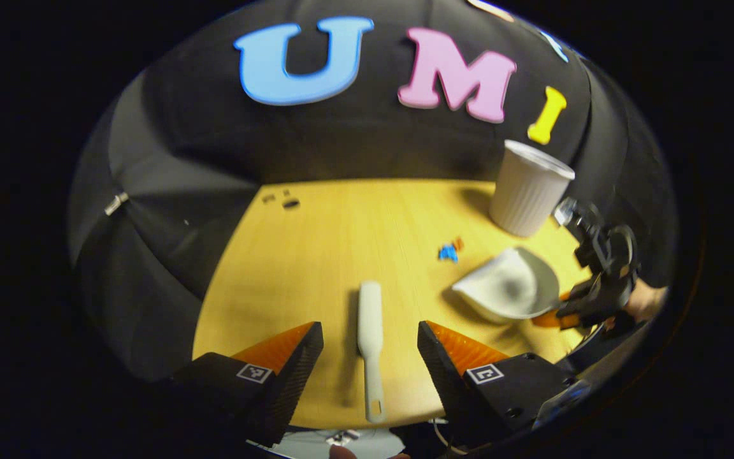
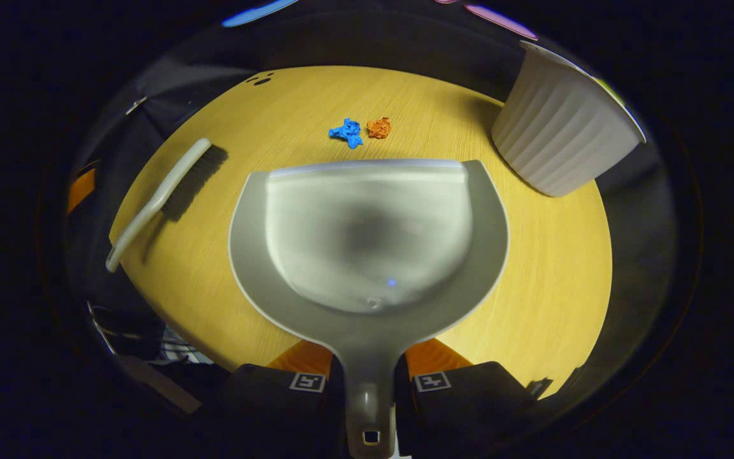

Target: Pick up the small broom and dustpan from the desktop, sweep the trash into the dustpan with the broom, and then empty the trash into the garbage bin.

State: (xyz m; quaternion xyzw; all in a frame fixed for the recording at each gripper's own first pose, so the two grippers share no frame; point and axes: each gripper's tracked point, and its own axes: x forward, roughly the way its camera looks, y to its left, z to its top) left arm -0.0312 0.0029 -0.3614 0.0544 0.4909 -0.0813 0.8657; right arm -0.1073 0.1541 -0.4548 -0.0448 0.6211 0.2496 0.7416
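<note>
- In the left gripper view the left gripper [image 1: 370, 344] hangs over the near edge of the wooden desktop [image 1: 316, 255] with its jaws spread wide, nothing between them pressed.
- The small broom [image 1: 371, 344] lies flat on the desktop between those spread fingers, touched by neither; its handle end points toward 6 o'clock and its head toward 12 o'clock.
- In the right gripper view the right gripper [image 2: 370, 376] pinches the dustpan [image 2: 367, 236] by its handle, a finger pressed against each side of the handle.
- The dustpan's open lip faces 12 o'clock, toward the trash.
- Two crumpled scraps lie just past the lip: a blue scrap [image 2: 346, 132] and an orange scrap [image 2: 378, 127], side by side and almost touching.
- The garbage bin [image 2: 561, 131], white and ribbed, stands upright on the desktop at about 2 o'clock from the dustpan.
- In the same view the broom lies at 9 o'clock from the dustpan, apart from it.
- In the left gripper view the right gripper appears at 3 o'clock with the dustpan tilted in front of it.
</note>
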